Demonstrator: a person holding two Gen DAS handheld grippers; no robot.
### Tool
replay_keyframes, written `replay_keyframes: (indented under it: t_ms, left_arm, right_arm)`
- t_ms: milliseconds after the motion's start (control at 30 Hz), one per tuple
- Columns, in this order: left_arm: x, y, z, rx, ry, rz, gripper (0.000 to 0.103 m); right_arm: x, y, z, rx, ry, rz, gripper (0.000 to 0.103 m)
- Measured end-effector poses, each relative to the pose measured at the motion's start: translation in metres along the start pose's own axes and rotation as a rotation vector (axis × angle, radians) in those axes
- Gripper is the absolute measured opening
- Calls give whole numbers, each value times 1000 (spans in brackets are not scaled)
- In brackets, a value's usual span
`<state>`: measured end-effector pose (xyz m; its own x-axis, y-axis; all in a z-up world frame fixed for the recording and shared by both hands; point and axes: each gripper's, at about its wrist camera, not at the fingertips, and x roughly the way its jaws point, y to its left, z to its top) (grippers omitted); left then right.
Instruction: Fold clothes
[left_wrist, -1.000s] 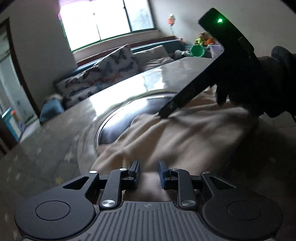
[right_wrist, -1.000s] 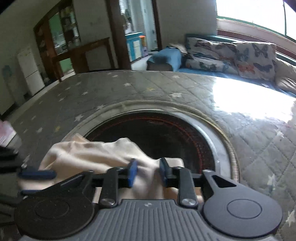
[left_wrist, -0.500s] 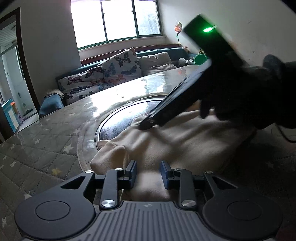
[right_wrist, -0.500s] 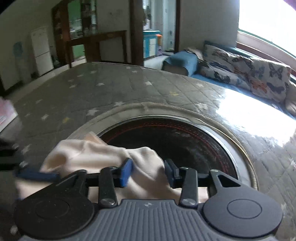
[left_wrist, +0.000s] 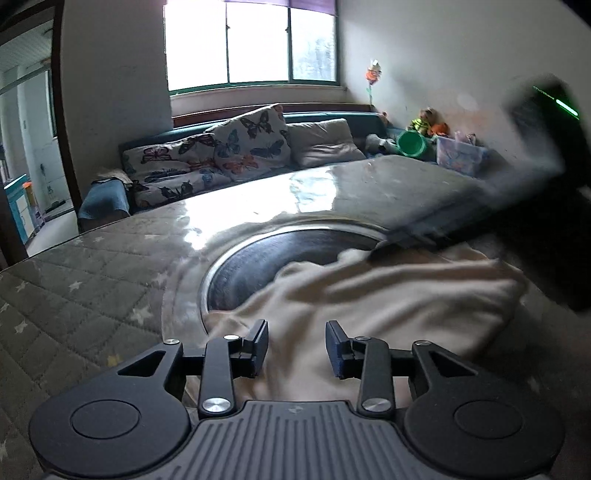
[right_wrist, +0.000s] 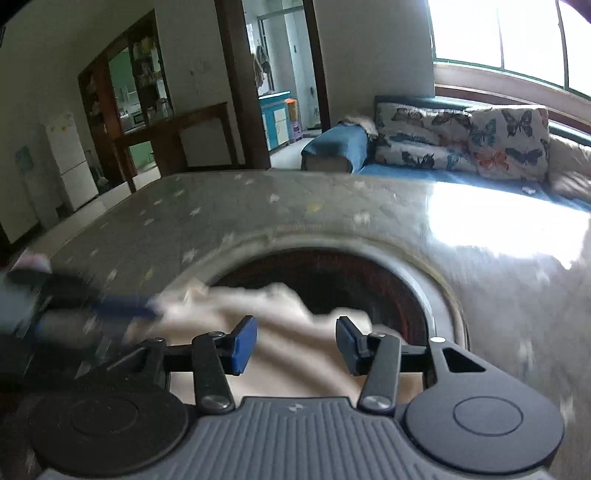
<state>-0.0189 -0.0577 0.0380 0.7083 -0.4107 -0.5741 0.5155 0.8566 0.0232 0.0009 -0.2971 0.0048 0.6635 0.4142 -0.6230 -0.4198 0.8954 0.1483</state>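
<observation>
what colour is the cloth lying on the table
Cream, a pale beige cloth, plain with no pattern; clearest in the left wrist view.

The left gripper (left_wrist: 296, 345) hovers over a cream cloth (left_wrist: 388, 302), jaws opening with nothing pinched between them. The cloth lies on a quilted table (left_wrist: 92, 280), partly over a round dark inset (left_wrist: 266, 258). The right gripper (left_wrist: 384, 245), blurred, seems to touch the cloth's far edge.
</observation>
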Motion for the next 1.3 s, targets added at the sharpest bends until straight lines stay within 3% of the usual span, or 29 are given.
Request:
replay_keyframes:
  t_ms: [133,200,367,467,600,733,900,1100,1200,1300]
  left_arm:
    - [21,13,-4,-19,61,23,38]
    - [23,18,-5,-26,62,21,42]
    - [20,15,-1,-10,42,43,46]
    - [11,1,3,26,11,42,46]
    - [5,-25,8,88,-22,-32,46]
    - [11,-48,7,149,-14,-97,46]
    - [22,-61,-2,183,17,-133,47]
    - [24,-65,-6,173,15,-154,49]
    - [23,-71,-9,189,18,-162,49]
    - [20,-73,-13,193,21,-174,49]
  right_arm:
    - [-5,-21,-20,32,30,-69,46]
    - [-8,-41,-23,96,20,-96,35]
    - [-20,-61,-12,168,-32,-112,36]
    - [-14,-50,-3,98,-31,-106,36]
    - [12,-34,10,6,11,-99,36]
    - [42,-31,16,-64,60,-187,36]
    - [40,-30,24,-53,32,-224,37]
    - [40,2,24,-138,45,-83,37]
    - [62,11,23,-168,84,-91,38]
    - [74,6,28,-137,87,-112,45]
